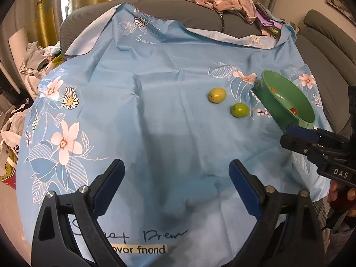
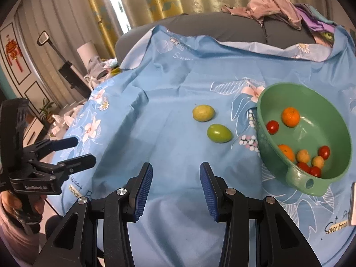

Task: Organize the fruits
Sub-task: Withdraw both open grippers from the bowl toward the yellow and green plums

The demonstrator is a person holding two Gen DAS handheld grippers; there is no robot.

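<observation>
A yellow-green fruit [image 1: 217,95] [image 2: 203,112] and a greener one [image 1: 239,110] [image 2: 219,133] lie side by side on the blue floral cloth [image 2: 169,120]. Just right of them stands a green bowl [image 2: 322,122] [image 1: 287,93] holding two oranges [image 2: 290,116], several cherry tomatoes and small yellow fruits. My right gripper [image 2: 175,166] [image 1: 286,134] hovers open and empty in front of the green fruit, left of the bowl's handle. My left gripper [image 1: 176,164] [image 2: 85,150] stands wide open over bare cloth at the near left, nothing between its fingers.
The cloth covers a grey sofa [image 1: 200,13] with a pile of clothes [image 2: 278,4] on its back. Bags and laundry [image 1: 33,62] crowd the floor on the left. A white flat object [image 2: 352,202] lies at the cloth's right edge. A hand [image 2: 15,202] grips the left tool.
</observation>
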